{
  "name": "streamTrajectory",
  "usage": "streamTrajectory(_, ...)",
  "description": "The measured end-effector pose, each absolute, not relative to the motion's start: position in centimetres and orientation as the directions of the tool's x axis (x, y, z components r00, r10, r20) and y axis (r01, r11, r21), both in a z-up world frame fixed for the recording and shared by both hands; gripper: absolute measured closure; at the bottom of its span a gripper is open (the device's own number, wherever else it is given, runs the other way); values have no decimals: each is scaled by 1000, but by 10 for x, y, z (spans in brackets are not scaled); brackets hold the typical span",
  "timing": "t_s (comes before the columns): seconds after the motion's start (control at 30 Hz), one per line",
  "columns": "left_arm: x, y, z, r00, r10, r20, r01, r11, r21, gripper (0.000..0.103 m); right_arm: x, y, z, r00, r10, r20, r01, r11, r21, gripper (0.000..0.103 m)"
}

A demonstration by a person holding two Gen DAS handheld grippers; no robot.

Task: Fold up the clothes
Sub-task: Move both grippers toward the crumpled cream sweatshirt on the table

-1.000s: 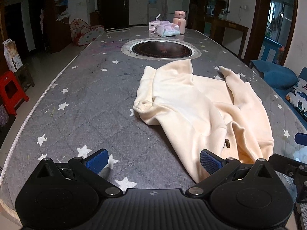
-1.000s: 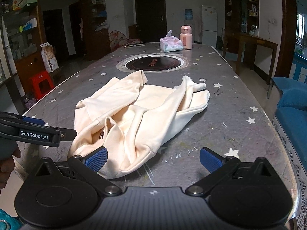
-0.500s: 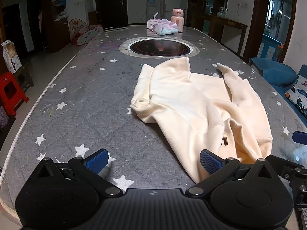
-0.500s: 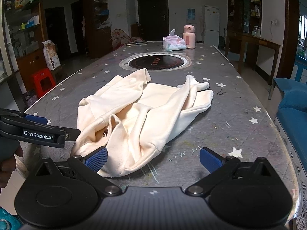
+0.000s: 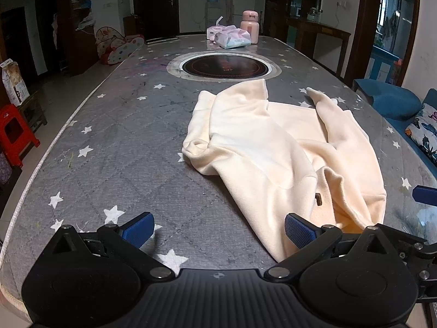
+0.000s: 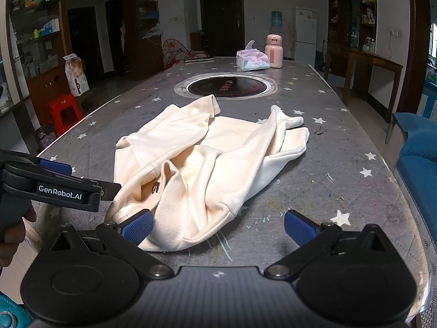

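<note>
a cream garment (image 6: 207,164) lies crumpled on the star-printed table (image 5: 114,158), its length running from the near edge toward the round hob (image 6: 226,85). both the left gripper (image 5: 218,228) and right gripper (image 6: 217,225) hover wide open, holding nothing, at its near hem. folds hide its sleeves and front.

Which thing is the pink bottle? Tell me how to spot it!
Look to the far end of the long grey star-patterned table, past the round black cooktop. The pink bottle stands upright beside a soft tissue pack; it is the taller, smooth, hard one.
</note>
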State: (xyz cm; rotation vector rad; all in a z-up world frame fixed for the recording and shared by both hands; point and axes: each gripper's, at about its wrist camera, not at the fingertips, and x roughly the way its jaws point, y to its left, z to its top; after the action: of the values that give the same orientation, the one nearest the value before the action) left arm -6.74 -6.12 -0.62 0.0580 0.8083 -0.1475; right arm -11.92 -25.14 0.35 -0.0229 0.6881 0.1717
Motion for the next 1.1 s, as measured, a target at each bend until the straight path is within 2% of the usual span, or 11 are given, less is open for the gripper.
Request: streamTrajectory(1.1,-62,-68,-8,667,-105,-737,167,986,11,0,-115,-249,1,747,153,-647,-178,984,27,0)
